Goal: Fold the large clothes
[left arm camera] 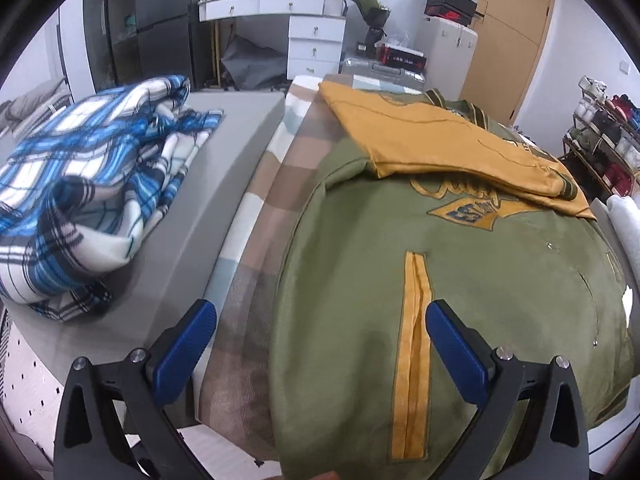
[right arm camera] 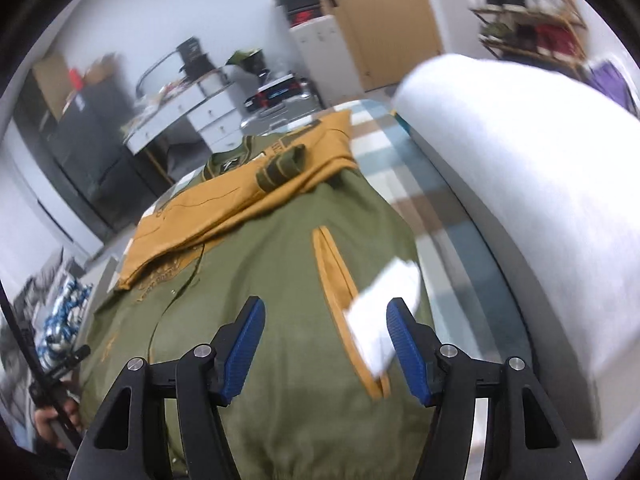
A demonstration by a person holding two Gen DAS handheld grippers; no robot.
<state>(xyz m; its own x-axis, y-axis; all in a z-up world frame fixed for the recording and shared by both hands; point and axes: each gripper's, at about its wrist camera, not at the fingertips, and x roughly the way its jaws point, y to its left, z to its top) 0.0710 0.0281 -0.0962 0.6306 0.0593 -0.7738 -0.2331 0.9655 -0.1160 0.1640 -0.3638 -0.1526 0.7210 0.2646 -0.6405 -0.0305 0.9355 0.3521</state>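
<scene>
Open left gripper [left arm camera: 316, 320], green jacket [left arm camera: 460, 280], chest lettering unreadable

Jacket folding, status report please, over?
Left gripper open, right gripper open, both empty. Green jacket flat, mustard sleeves folded across. White tag on hem.

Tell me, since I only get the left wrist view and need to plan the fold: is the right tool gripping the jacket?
Observer: No. The right tool is open above the green jacket, with nothing between its pads.
Operator: Anything lying on the jacket there?
Observer: A white piece lies across the mustard pocket trim; it is too blurred to identify.
Operator: And beyond that?
Observer: A big white bundle sits beside the jacket.
</scene>
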